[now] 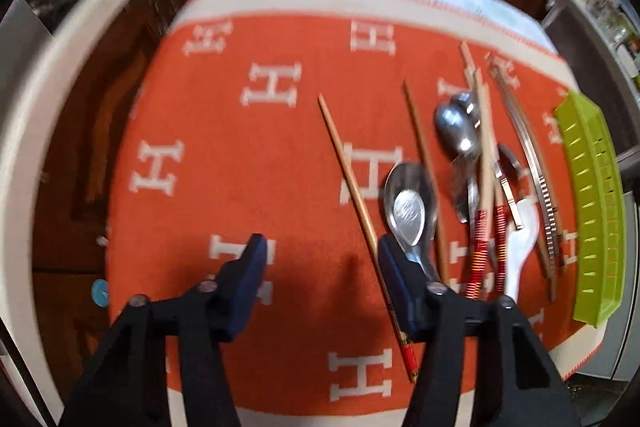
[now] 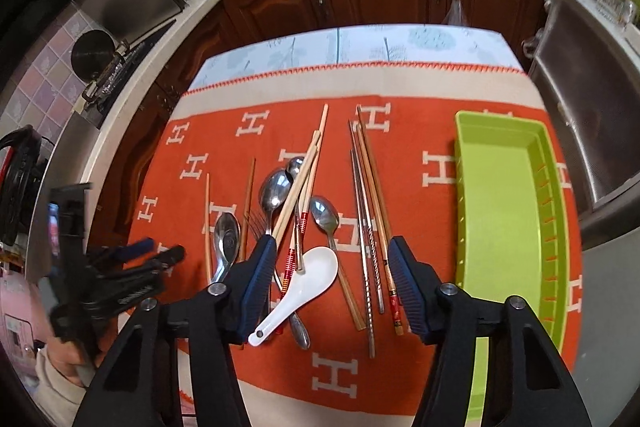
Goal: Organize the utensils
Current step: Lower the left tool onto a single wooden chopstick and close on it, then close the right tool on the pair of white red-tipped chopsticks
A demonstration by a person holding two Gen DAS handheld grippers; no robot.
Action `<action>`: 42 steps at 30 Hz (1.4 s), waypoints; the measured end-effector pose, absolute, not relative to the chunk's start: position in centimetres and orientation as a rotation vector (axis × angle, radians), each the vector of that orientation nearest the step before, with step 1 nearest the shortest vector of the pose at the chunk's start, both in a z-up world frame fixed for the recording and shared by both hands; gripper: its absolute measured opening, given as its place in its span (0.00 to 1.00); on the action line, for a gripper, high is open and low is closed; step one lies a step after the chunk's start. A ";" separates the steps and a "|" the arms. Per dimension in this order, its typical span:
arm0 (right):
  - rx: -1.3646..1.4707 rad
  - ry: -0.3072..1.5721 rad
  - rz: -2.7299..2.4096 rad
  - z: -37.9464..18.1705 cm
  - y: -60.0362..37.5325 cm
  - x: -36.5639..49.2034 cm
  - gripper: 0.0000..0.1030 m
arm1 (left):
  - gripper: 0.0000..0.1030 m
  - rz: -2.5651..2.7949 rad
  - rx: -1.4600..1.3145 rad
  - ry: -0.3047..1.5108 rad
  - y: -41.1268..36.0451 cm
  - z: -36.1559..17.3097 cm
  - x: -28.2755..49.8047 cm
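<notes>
Both tongs [image 1: 320, 263] [image 2: 332, 259] hang part-open, empty, over the utensils at mid-frame. The white spoon [image 2: 308, 279] looks brittle; I'd grip its handle. The chopsticks [image 2: 368, 227] look thin and slippery.

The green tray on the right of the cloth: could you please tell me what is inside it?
Nothing: the green tray shows a bare floor. Its near end is hidden behind the right gripper.

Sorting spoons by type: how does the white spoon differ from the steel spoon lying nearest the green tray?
The white spoon is opaque white with a short, thick handle and a hole at its end; the steel spoon is shiny metal with a thin handle. The white spoon's bowl is broader and deeper. Both lie on the orange cloth, outside the green tray.
</notes>
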State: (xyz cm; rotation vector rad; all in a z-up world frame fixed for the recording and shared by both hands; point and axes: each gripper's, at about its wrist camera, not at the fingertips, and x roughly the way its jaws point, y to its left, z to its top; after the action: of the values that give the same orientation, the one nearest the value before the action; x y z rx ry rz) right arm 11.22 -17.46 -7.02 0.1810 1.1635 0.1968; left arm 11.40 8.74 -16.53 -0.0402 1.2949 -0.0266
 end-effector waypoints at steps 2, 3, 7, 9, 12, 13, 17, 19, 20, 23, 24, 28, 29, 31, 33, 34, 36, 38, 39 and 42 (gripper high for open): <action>0.183 1.166 0.202 -7.9 -17.2 12.0 0.54 | 0.47 -0.030 -0.047 1.325 8.5 -17.8 11.8; 0.184 1.173 0.202 -8.3 -17.3 12.4 0.53 | 0.46 -0.028 -0.046 1.337 8.3 -18.3 11.9; 0.184 1.216 0.170 -9.9 -17.9 14.1 0.46 | 0.46 -0.025 -0.021 1.341 7.5 -19.6 12.3; 0.204 1.244 0.168 -10.8 -18.3 15.1 0.40 | 0.46 -0.016 -0.011 1.357 7.1 -20.2 12.5; 0.231 1.290 0.174 -12.4 -18.7 16.8 0.32 | 0.40 -0.011 0.017 1.338 6.7 -20.3 12.4; 0.237 1.306 0.176 -13.0 -18.7 17.3 0.29 | 0.37 -0.016 0.017 1.336 6.6 -20.4 12.4; 0.227 1.356 0.182 -15.1 -18.2 19.0 0.27 | 0.08 -0.025 0.021 1.335 6.6 -20.0 12.6; 0.239 1.379 0.198 -15.9 -17.8 19.5 0.25 | 0.07 -0.043 0.012 1.337 7.2 -20.0 12.5; 0.249 1.386 0.210 -16.2 -17.6 19.6 0.25 | 0.06 -0.047 0.008 1.337 7.5 -20.0 12.6; 0.261 1.395 0.244 -16.8 -16.6 19.6 0.24 | 0.04 -0.070 -0.019 1.336 9.4 -20.3 12.7; 0.258 1.398 0.255 -16.8 -16.1 19.4 0.24 | 0.04 -0.071 -0.024 1.336 10.0 -20.3 12.6; 0.260 1.412 0.300 -17.1 -14.1 19.4 0.24 | 0.04 -0.053 -0.019 1.328 12.3 -20.4 12.7; 0.254 1.414 0.303 -17.3 -13.6 19.6 0.24 | 0.04 -0.051 -0.021 1.324 12.6 -20.3 12.6; 0.259 1.426 0.310 -17.5 -12.6 19.9 0.24 | 0.04 -0.055 -0.028 1.314 13.0 -19.9 12.4; 0.275 1.443 0.319 -17.9 -11.8 20.1 0.24 | 0.04 -0.062 -0.034 1.304 13.0 -19.3 11.9; 0.281 1.450 0.324 -18.1 -11.5 20.2 0.24 | 0.04 -0.069 -0.038 1.302 12.9 -19.2 11.8; 0.299 1.466 0.342 -18.4 -10.7 20.3 0.24 | 0.04 -0.084 -0.044 1.294 12.8 -18.7 11.6; 0.295 1.471 0.347 -18.6 -9.8 20.4 0.24 | 0.04 -0.092 -0.043 1.286 12.4 -18.4 11.6; 0.297 1.475 0.350 -18.8 -9.6 20.3 0.24 | 0.04 -0.096 -0.045 1.282 12.3 -18.2 11.5; 0.323 1.494 0.353 -19.4 -9.4 20.1 0.24 | 0.04 -0.106 -0.051 1.280 12.0 -18.0 11.7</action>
State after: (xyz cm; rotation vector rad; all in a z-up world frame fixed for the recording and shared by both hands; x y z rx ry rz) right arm 20.12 -9.39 -19.38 0.3225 1.4936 0.3531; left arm 11.67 12.02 -17.97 -0.0507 1.2796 -0.1064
